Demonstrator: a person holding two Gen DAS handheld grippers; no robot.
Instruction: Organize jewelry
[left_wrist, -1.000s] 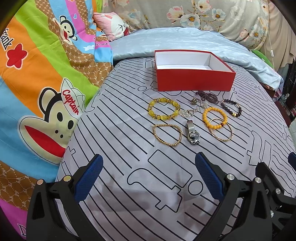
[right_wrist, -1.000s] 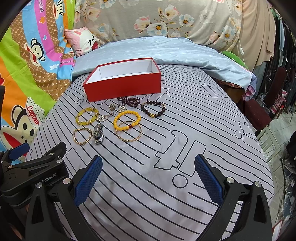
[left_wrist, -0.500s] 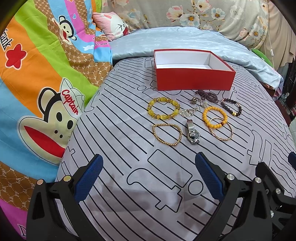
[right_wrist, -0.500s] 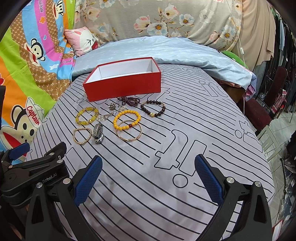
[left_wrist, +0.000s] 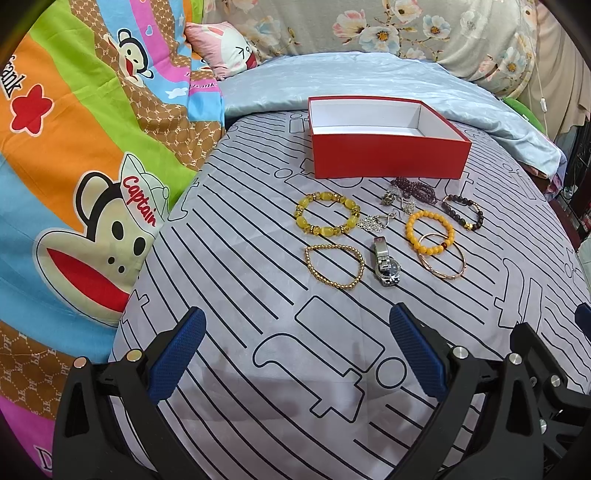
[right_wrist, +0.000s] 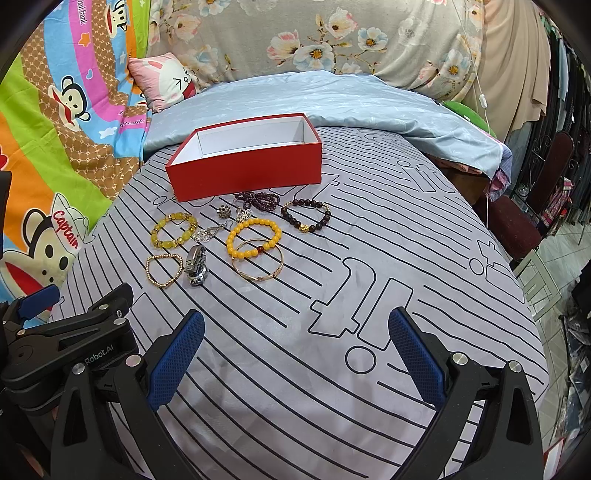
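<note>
Nothing put away yet, by the look of it: all the jewelry lying loose on the striped grey sheet (left_wrist: 229, 280), in front of the red box (left_wrist: 388, 157) and none of it inside. Nearest the box, a dark purple bead string (left_wrist: 415, 186) just beside the front wall, with a few small silver charms (left_wrist: 376, 221) next to it, too small to tell apart. Further out, a chunky yellow bracelet (left_wrist: 327, 218) on the left, an orange bead bracelet (left_wrist: 429, 232) overlapping a thin rose-gold bangle (left_wrist: 443, 258), and a dark brown bead bracelet (left_wrist: 463, 212) on the right. Closest to the cameras, a gold bead chain (left_wrist: 334, 266) and a silver watch (left_wrist: 384, 262), apart from each other. Box open, no lid in view, white inside, and as far as visible holding nothing; floor near the front wall hidden from both views. Left gripper (left_wrist: 291, 354) low over the sheet, well short of the pieces, jaws spread wide and pinching nothing. Right gripper (right_wrist: 295, 354) the same, spread wide and empty, beside the left one. Whole task left to do, judging from this: every piece to be picked up and laid in the box, likely the gold chain or the watch first, being nearest. Around the sheet, a cartoon monkey blanket (left_wrist: 74, 177), a pale blue quilt (right_wrist: 332, 99) behind the box, and a pink pillow (right_wrist: 162, 79).
</note>
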